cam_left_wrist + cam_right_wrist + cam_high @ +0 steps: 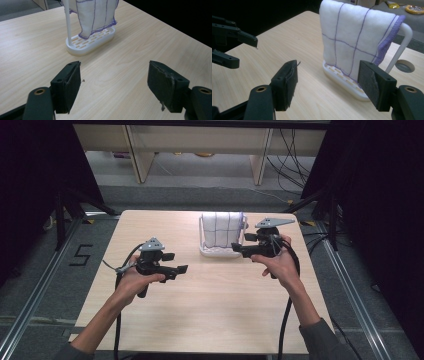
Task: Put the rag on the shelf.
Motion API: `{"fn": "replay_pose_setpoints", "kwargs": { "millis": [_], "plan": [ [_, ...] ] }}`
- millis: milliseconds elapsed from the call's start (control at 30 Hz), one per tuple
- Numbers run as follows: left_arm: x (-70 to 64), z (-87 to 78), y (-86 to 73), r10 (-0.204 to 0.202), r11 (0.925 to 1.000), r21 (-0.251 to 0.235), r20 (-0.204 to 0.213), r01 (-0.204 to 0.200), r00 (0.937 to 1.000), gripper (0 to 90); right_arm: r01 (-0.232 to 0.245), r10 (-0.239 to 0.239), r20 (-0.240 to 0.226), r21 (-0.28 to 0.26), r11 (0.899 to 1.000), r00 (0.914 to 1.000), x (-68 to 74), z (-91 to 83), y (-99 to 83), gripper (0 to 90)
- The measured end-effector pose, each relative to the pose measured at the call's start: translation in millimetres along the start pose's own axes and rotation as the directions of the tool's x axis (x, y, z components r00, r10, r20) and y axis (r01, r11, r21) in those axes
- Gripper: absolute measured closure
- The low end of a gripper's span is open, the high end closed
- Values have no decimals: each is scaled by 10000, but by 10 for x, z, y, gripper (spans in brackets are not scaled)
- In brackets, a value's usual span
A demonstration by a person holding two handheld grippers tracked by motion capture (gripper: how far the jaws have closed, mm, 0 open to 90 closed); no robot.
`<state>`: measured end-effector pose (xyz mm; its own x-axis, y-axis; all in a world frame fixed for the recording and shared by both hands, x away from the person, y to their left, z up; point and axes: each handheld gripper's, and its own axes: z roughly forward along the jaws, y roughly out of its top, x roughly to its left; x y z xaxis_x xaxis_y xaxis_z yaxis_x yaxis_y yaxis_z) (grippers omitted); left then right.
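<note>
White cloth (352, 40) with purple grid lines and a purple hem, draped over a white rack (344, 80) near the table's (210, 315) far edge.
Right gripper (239, 250) spread just beside it, perhaps touching the rack; left gripper (181, 268) spread, well apart.

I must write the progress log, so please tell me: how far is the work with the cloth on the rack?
Done: nothing visible; the cloth hangs over the white rack. In hand: the open right gripper faces the cloth without touching it. The left gripper is open. Left: grasping the cloth.
</note>
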<state>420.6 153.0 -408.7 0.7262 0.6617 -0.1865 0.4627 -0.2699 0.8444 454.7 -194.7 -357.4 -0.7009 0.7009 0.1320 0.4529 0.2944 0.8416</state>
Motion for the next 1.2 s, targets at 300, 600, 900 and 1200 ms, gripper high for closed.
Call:
{"fn": "replay_pose_setpoints", "kwargs": {
  "millis": [300, 600, 900, 1200],
  "plan": [
    [-76, 28, -154, 296, 9993, 237, 31, -297, 9996, 261, -67, 67, -113, 32, 10000, 9999, 62, 16, -206, 333],
    [-187, 36, -348, 976, 9934, 629, -248, -959, 9949, 257, -208, 214, -121, 436, 9988, 9997, 36, 55, -406, 334],
    [-333, 136, -539, 1341, 9859, 1037, -233, -1310, 9907, 257, -87, 96, -106, 793, 9968, 9999, 62, 181, -578, 335],
    [-311, 63, -734, 1036, 9895, 1051, -333, -996, 9941, 255, 12, -7, -51, 880, 9961, 10000, 135, 217, -691, 333]
  ]
}}
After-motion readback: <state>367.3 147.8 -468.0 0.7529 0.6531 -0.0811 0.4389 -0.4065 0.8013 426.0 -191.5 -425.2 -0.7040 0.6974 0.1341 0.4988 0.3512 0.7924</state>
